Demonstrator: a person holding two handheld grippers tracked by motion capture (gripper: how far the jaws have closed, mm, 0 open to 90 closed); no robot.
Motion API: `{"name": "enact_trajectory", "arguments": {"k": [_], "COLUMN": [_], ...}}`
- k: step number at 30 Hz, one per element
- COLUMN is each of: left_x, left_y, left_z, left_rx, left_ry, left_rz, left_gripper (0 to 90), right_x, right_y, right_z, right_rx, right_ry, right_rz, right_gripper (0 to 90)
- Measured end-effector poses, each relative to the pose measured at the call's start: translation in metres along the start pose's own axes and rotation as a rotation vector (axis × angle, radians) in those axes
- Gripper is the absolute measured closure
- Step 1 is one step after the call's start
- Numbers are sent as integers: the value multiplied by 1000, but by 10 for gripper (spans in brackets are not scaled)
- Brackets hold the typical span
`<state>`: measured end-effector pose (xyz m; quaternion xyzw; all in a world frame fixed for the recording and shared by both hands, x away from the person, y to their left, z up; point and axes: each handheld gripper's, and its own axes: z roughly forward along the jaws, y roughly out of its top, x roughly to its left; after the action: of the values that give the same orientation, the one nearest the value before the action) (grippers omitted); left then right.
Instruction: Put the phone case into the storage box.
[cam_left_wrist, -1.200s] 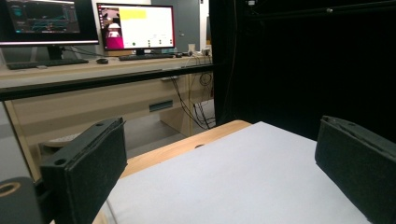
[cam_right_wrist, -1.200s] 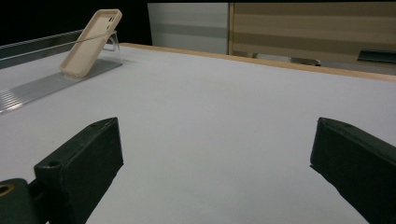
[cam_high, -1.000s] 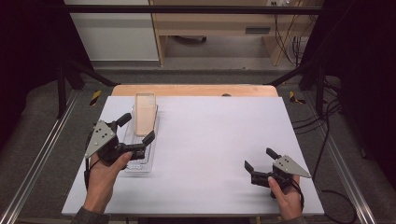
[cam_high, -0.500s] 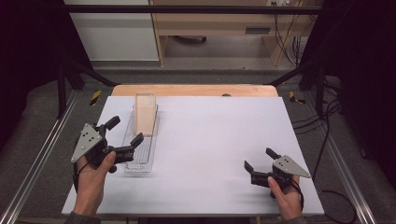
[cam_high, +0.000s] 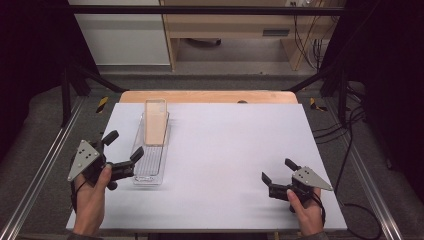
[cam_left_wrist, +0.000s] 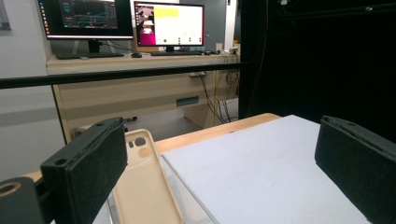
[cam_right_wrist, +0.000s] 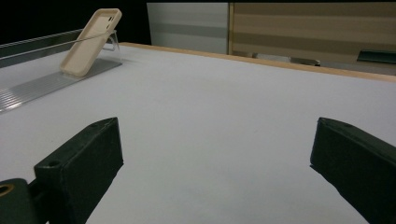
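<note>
A beige phone case (cam_high: 156, 122) leans upright against the far end of a clear plastic tray (cam_high: 148, 169) on the left part of the white tabletop (cam_high: 230, 145). My left gripper (cam_high: 125, 144) hovers open just left of the tray's near end, one jaw close to the tray's rim, nothing between the jaws. In the left gripper view the phone case (cam_left_wrist: 142, 186) shows beside the left jaw of the open gripper (cam_left_wrist: 219, 172). My right gripper (cam_high: 276, 170) rests open near the front right of the table, empty. The right gripper view has the case (cam_right_wrist: 91, 42) and tray (cam_right_wrist: 42, 84) far off, beyond the gripper (cam_right_wrist: 215, 172).
A wooden strip (cam_high: 210, 96) runs along the table's far edge. Metal rails (cam_high: 45, 170) flank both sides, with cables (cam_high: 345, 130) on the floor at right. A desk with monitors (cam_left_wrist: 168, 23) stands beyond the table.
My left gripper has drawn back to the left and toward the person, off the tray's near end, still open. The right gripper has not moved.
</note>
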<state>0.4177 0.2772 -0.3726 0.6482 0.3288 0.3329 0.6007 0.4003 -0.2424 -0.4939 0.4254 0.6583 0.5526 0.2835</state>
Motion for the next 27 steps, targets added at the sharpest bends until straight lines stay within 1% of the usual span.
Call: {"name": "enact_trajectory", "arguments": {"k": [4, 6, 13, 16, 20, 27], "left_x": [2, 2, 5, 6, 6, 6], "left_y": [-7, -11, -23, -28, -34, -45], "left_z": [-3, -4, -8, -9, -10, -11], "left_rx": [13, 17, 25, 32, 41, 48], "left_ry": [-6, -7, 6, 7, 7, 18], "left_rz": [20, 22, 13, 13, 27, 19], "left_gripper": [22, 22, 22, 22, 22, 22], "right_x": [0, 0, 0, -1, 0, -1], "right_y": [0, 0, 0, 0, 0, 0], "right_z": [0, 0, -1, -1, -1, -1], "right_rx": [-1, -1, -2, -2, -1, -1], "right_ry": [0, -1, -4, -5, -3, -4], "right_rz": [-2, -3, -3, -1, -3, -4], "right_gripper": [23, 23, 23, 23, 23, 23]}}
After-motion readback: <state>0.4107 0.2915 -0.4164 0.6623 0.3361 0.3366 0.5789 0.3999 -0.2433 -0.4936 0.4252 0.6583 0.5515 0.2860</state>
